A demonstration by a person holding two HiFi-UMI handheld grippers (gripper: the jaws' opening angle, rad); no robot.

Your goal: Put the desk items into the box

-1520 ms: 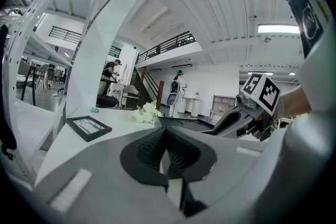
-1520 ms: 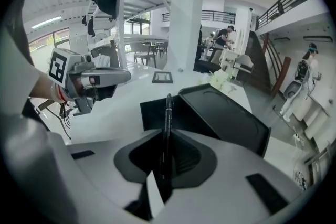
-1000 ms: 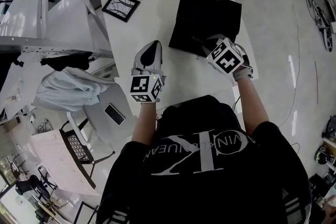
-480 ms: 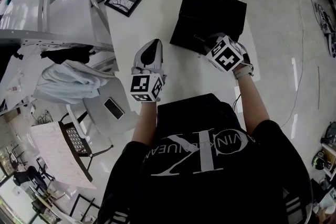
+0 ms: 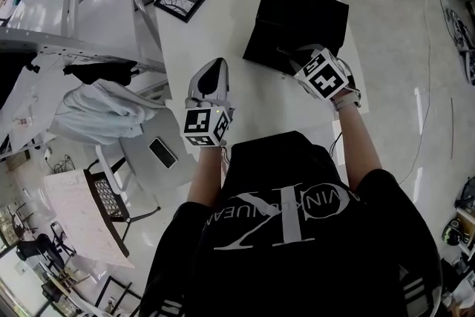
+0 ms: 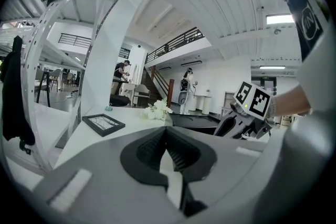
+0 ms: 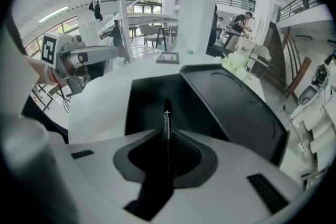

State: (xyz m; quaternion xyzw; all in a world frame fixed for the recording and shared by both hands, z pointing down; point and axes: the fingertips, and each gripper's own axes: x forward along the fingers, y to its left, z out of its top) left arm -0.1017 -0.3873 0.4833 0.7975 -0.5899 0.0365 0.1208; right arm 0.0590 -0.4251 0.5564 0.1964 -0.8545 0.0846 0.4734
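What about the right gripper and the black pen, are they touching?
Touching. The right gripper view shows the right gripper with its jaws shut on the pen, whose tip pokes out above the black box.

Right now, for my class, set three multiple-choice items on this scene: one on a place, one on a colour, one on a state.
1. Where is the picture frame?
A. On the table, left of the box in the head view
B. Inside the box
C. On the floor

2. What colour is the box?
A. White
B. Black
C. Red

3. What is the state of the right gripper?
A. Open and empty
B. Shut on a pen
C. Shut on the flowers

Answers:
1 A: the head view shows the frame lying on the white tabletop, apart from the box.
2 B: the lid and the inside are both black.
3 B: the right gripper view shows the jaws closed on a thin black pen above the open box.
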